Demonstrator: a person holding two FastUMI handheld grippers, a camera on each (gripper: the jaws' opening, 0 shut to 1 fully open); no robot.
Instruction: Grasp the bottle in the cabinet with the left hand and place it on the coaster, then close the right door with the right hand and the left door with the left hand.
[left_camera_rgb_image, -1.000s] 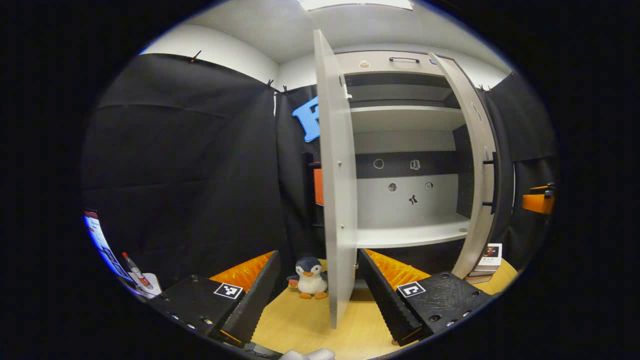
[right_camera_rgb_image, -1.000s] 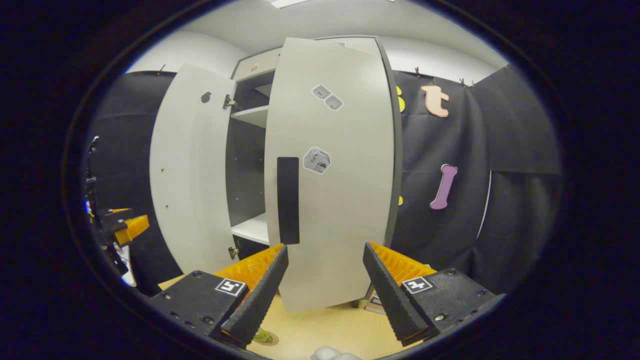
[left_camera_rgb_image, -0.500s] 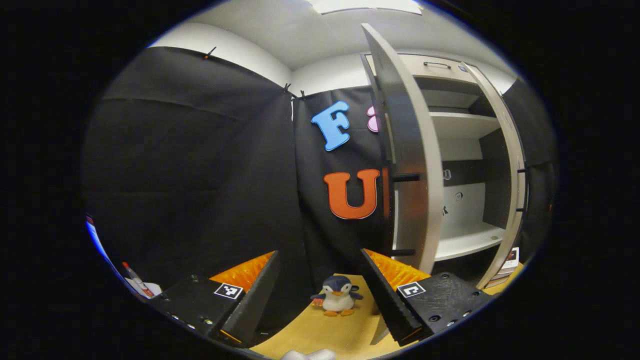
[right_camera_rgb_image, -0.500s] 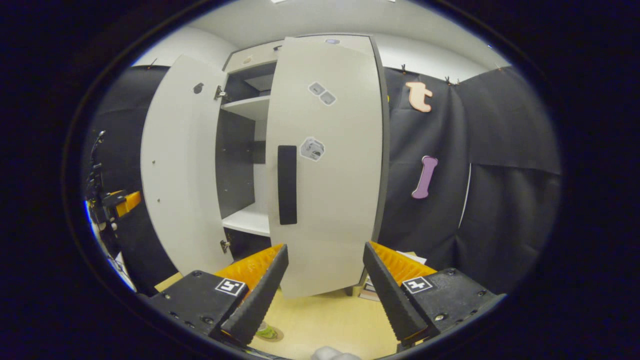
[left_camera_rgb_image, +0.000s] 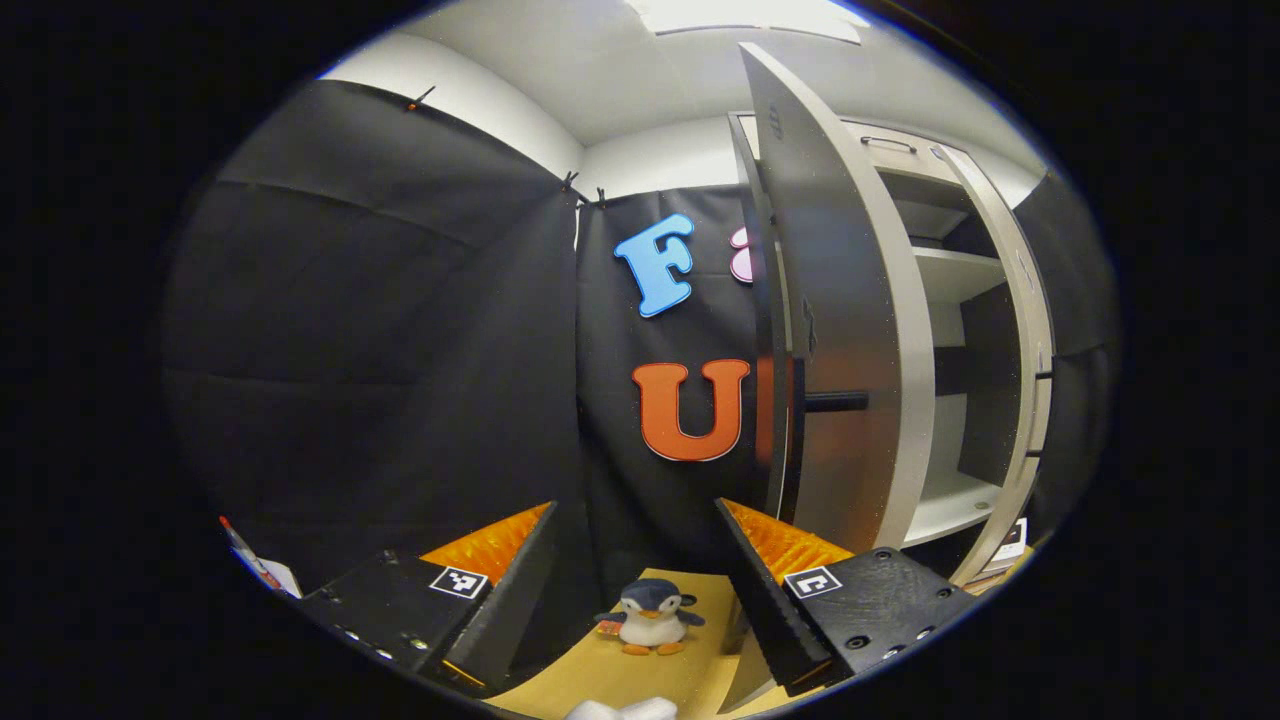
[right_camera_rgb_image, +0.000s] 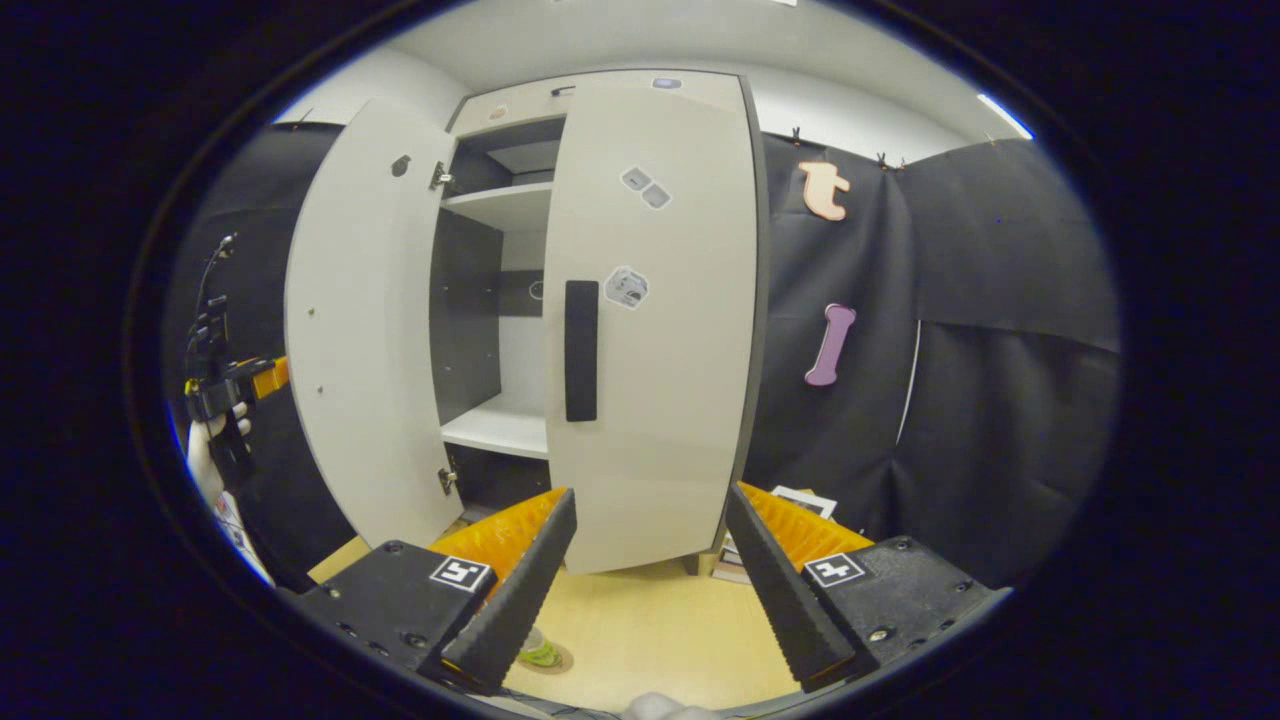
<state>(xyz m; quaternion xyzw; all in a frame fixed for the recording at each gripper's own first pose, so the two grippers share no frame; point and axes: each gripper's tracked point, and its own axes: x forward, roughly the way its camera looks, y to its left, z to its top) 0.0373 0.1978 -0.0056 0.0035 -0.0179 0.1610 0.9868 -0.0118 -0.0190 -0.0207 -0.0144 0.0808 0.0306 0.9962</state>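
the left tool (left_camera_rgb_image: 635, 560) is empty, fingers apart. the left door (left_camera_rgb_image: 850, 330) stands upright at the right of the frame, just beside its right finger. the right tool (right_camera_rgb_image: 650, 560), also apart, faces the nearly closed right door (right_camera_rgb_image: 650, 330).

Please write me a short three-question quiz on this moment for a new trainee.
1. True or false: the cabinet's right door is shut flush while the left door stands open.
2. What lies between the fingers of the left gripper on the wooden tabletop? A) a mug B) a penguin plush toy C) a book
3. Fill in: both the left gripper and the right gripper are ___.

Key: 1. False; the right door looks nearly shut, not flush. 2. B. 3. open, each holding nothing.
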